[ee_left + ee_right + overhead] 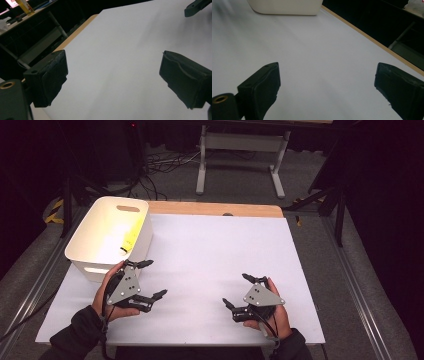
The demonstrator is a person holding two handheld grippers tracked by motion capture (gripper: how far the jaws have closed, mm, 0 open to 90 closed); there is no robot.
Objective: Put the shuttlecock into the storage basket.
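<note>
My left gripper rests over the white table sheet at the front left, just in front of a white bin. Its jaws stand wide apart with nothing between them, as the left gripper view confirms. My right gripper hovers at the front right, open too, and the right gripper view has bare white sheet between its pads. A yellow item lies inside the bin against its right wall. The bin's lower wall appears far off in the right gripper view.
A wooden table edge runs along the back of the sheet. Behind the table stands a grey desk frame on a dark floor with cables. The other gripper's jaw tip pokes into the left gripper view's top right corner.
</note>
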